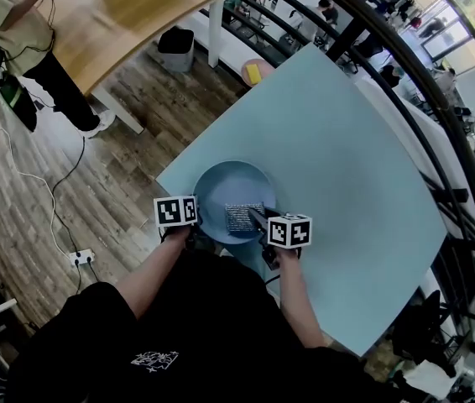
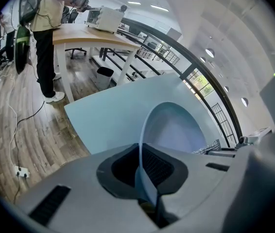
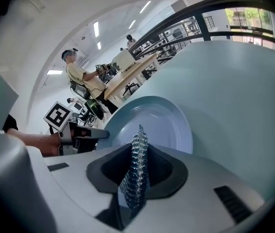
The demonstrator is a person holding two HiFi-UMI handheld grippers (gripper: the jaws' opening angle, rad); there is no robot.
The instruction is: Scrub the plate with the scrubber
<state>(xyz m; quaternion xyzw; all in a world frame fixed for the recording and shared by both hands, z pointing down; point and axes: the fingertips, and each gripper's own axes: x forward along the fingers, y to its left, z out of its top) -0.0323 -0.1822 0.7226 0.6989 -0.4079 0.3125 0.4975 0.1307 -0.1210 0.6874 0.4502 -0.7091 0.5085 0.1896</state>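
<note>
A pale blue plate (image 1: 225, 185) lies near the front corner of the light blue table (image 1: 338, 141). My left gripper (image 1: 194, 225) is shut on the plate's near left rim (image 2: 141, 144), which runs edge-on between its jaws. My right gripper (image 1: 254, 217) is shut on a silvery mesh scrubber (image 1: 242, 217), which rests over the plate's near right part. In the right gripper view the scrubber (image 3: 136, 171) stands pinched between the jaws above the plate's bowl (image 3: 162, 125), and the left gripper (image 3: 86, 134) shows at the plate's left edge.
A wooden table (image 1: 128, 15) stands at the far left, with a person (image 1: 19, 49) beside it. A grey bin (image 1: 175, 50) sits under it. A black railing (image 1: 405, 82) curves along the right. Cables (image 1: 44, 191) and a power strip (image 1: 81, 258) lie on the wooden floor.
</note>
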